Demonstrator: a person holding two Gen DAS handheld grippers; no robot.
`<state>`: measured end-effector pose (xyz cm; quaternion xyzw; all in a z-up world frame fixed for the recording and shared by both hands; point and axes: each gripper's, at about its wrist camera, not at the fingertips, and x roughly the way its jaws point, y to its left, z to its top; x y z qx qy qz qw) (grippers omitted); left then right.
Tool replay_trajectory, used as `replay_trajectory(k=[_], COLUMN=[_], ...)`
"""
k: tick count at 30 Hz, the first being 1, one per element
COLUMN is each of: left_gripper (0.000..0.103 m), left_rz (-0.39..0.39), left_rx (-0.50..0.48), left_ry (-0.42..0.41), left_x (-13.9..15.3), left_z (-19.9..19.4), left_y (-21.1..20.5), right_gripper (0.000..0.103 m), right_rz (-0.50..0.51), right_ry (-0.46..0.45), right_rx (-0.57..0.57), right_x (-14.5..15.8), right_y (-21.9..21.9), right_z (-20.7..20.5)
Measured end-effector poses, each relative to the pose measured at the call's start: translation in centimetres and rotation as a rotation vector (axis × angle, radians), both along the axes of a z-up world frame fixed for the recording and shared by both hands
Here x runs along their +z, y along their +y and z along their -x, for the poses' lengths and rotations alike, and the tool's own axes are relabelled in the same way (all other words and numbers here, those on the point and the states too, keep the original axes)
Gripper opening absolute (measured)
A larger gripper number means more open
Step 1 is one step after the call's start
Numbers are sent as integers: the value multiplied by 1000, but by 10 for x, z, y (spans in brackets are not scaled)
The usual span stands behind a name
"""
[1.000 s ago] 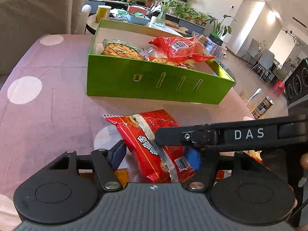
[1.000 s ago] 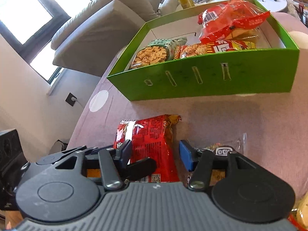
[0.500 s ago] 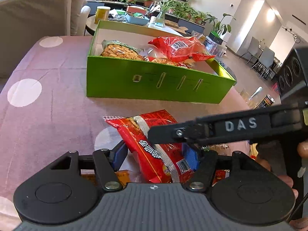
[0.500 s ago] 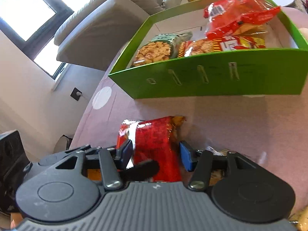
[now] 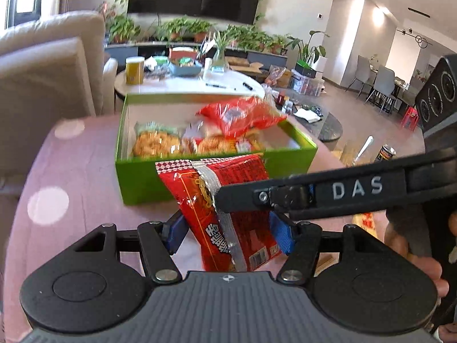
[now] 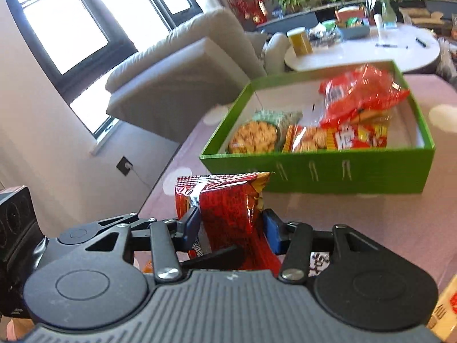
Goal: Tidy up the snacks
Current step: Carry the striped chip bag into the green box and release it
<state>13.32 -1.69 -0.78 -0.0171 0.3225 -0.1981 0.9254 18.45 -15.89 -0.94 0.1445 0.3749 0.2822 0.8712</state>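
A red snack packet (image 5: pixel 225 203) with a silver seam is held up off the pink spotted table (image 5: pixel 71 177) by both grippers. My left gripper (image 5: pixel 228 231) is shut on its lower part. My right gripper (image 6: pixel 230 228) is shut on the same packet (image 6: pixel 228 208) from the other side; its arm marked DAS (image 5: pixel 342 194) crosses the left wrist view. Beyond stands the green box (image 5: pixel 142 177) with several snack bags inside, a red bag (image 5: pixel 240 117) on top. The box also shows in the right wrist view (image 6: pixel 342 171).
A beige sofa (image 6: pixel 177 65) stands left of the table. A white round table (image 5: pixel 182 84) with a yellow cup (image 5: pixel 134 70) and clutter lies behind the box. More snack packets lie under the grippers near the table's front edge (image 6: pixel 445 308).
Both grippers have lifted the red packet off the table and raised it toward the green box. The packet now hangs upright between the fingers; the view tilted up.
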Motion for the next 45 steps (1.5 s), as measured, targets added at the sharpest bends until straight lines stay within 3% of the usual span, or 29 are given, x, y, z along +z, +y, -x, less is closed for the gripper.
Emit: replay_trajectory(k=[12, 23, 35, 45], left_gripper=[58, 58, 60, 63], left_rz=[-55, -73, -97, -130], left_rx=[-7, -4, 10, 61], left_ry=[-121, -183, -205, -184], left_x=[39, 54, 21, -6], left_z=[-32, -107, -195, -227], left_y=[-17, -22, -10, -1], right_gripper=[49, 49, 49, 50], right_rz=[-35, -54, -105, -74], right_ry=[-105, -184, -185, -166], right_rx=[-51, -87, -141, -120], right_x=[29, 39, 9, -10], right_y=[-12, -17, -5, 13], right_z=[-25, -86, -163, -187])
